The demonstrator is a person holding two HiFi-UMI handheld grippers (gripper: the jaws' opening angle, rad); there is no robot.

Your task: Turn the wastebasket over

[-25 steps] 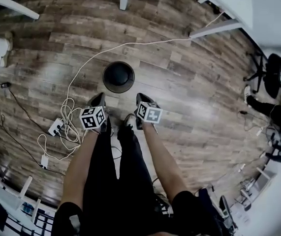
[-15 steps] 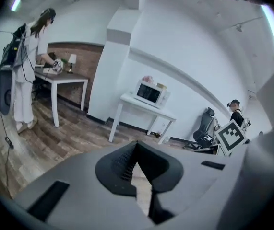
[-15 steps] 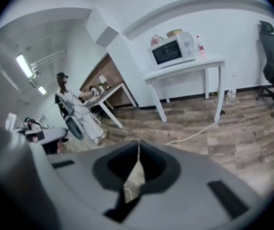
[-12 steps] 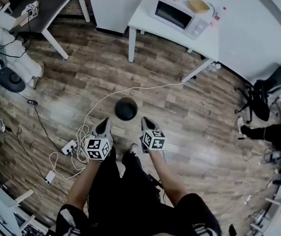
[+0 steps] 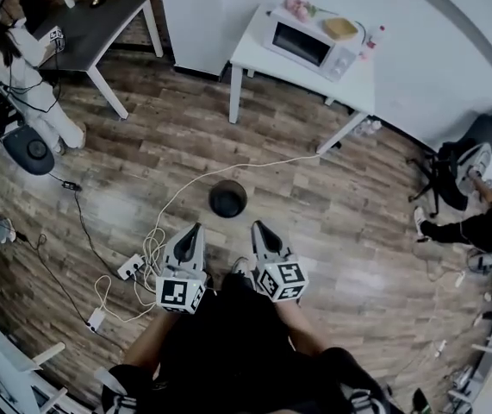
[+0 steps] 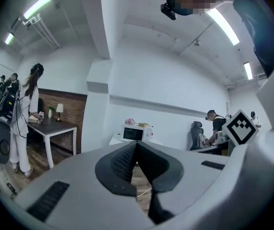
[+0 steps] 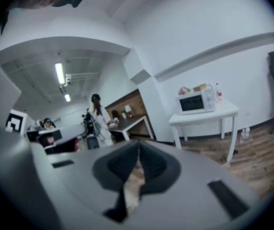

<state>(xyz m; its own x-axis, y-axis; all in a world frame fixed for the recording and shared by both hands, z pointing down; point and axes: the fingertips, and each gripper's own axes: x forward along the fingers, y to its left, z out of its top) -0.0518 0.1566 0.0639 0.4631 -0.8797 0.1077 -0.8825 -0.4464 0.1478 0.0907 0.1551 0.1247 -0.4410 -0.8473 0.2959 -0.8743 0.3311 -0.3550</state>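
Observation:
The black round wastebasket [image 5: 227, 198] stands on the wooden floor, seen from straight above; I cannot tell which end is up. My left gripper [image 5: 196, 228] and right gripper [image 5: 258, 227] are held side by side high above the floor, just nearer to me than the basket and apart from it. Both are shut with nothing in them. In the left gripper view the left gripper [image 6: 136, 143] has its jaws meeting and points across the room. The right gripper [image 7: 138, 145] looks the same in its own view. The basket shows in neither gripper view.
A white table [image 5: 254, 46] with a microwave [image 5: 302, 41] stands beyond the basket, a dark table [image 5: 99, 11] at far left beside a standing person [image 5: 13, 67]. White cables and a power strip [image 5: 131, 266] lie left of my legs. An office chair [image 5: 465, 158] is at right.
Both grippers and the camera have risen well above the floor. The wastebasket now looks smaller and farther below, and more of the room shows. Both grippers stayed shut.

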